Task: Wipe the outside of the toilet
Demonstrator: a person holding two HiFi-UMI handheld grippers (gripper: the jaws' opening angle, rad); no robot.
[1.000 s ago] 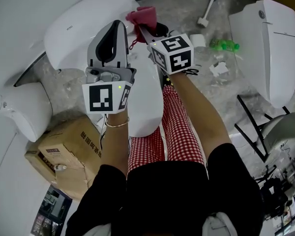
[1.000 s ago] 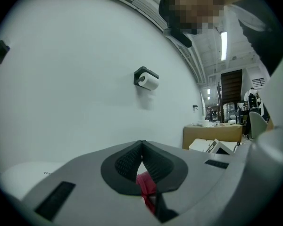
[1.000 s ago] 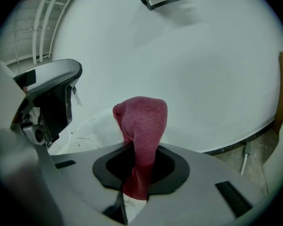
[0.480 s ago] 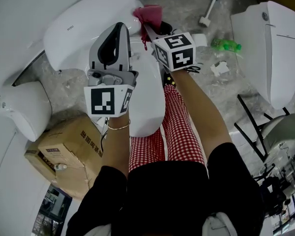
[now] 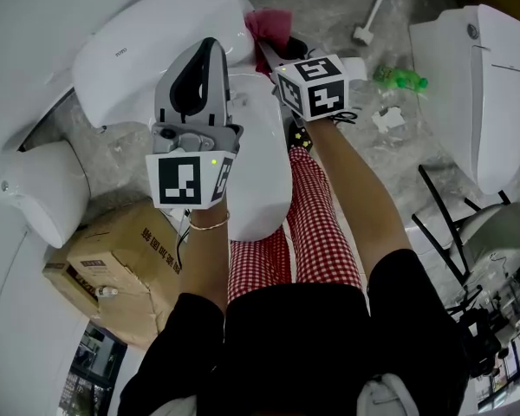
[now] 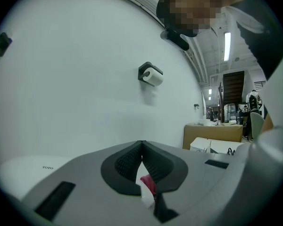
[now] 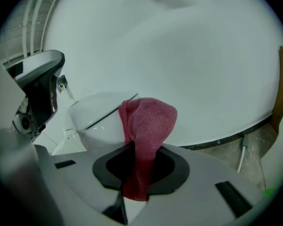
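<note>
A white toilet with its tank [image 5: 147, 46] and closed lid [image 5: 260, 163] stands below me in the head view. My right gripper [image 5: 273, 46] is shut on a red cloth [image 5: 270, 26], held at the right end of the tank. In the right gripper view the cloth [image 7: 146, 140] stands up from between the jaws, in front of the tank [image 7: 96, 112]. My left gripper [image 5: 210, 55] hangs over the toilet where lid meets tank, jaws shut with nothing in them. Through its jaws a bit of the red cloth [image 6: 150, 185] shows.
A second toilet [image 5: 477, 85] stands at the right, another white fixture [image 5: 39, 193] at the left. A cardboard box [image 5: 126, 263] lies on the floor at the left. A green bottle [image 5: 399, 80], a plunger [image 5: 366, 20] and scraps lie on the stone floor. A paper-roll holder [image 6: 150, 75] hangs on the wall.
My right gripper has carried the red cloth up and to the right along the tank's end. The left gripper has barely moved.
</note>
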